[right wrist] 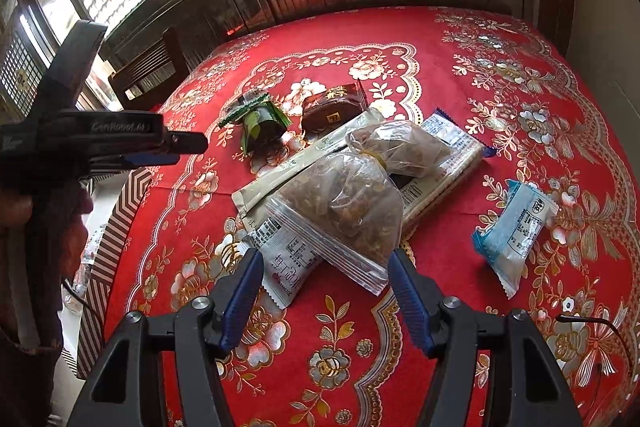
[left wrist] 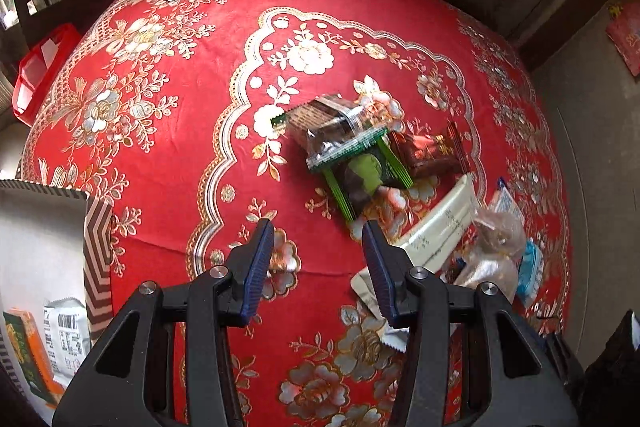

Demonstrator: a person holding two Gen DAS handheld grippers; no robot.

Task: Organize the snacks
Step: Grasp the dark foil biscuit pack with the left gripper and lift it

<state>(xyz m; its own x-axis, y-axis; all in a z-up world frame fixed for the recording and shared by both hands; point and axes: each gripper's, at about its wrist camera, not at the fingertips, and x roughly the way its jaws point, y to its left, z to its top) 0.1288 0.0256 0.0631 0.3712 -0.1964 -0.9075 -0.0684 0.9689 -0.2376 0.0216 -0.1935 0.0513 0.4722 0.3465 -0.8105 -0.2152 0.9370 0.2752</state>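
Our left gripper (left wrist: 318, 241) hangs wide open and empty above the red tablecloth (left wrist: 180, 147), its blue pads pointing toward a green wrapper (left wrist: 366, 177) lying under a clear cracker pack (left wrist: 328, 131), with a brown packet (left wrist: 430, 151) just beside them. Our right gripper (right wrist: 324, 269) is also spread wide, holding nothing, its tips flanking the near edge of a clear zip bag (right wrist: 344, 215) that rests on a white sachet (right wrist: 286, 259). A pale blue packet (right wrist: 516, 227) lies apart to the right. The patterned box (left wrist: 44, 255) at the left holds two packets.
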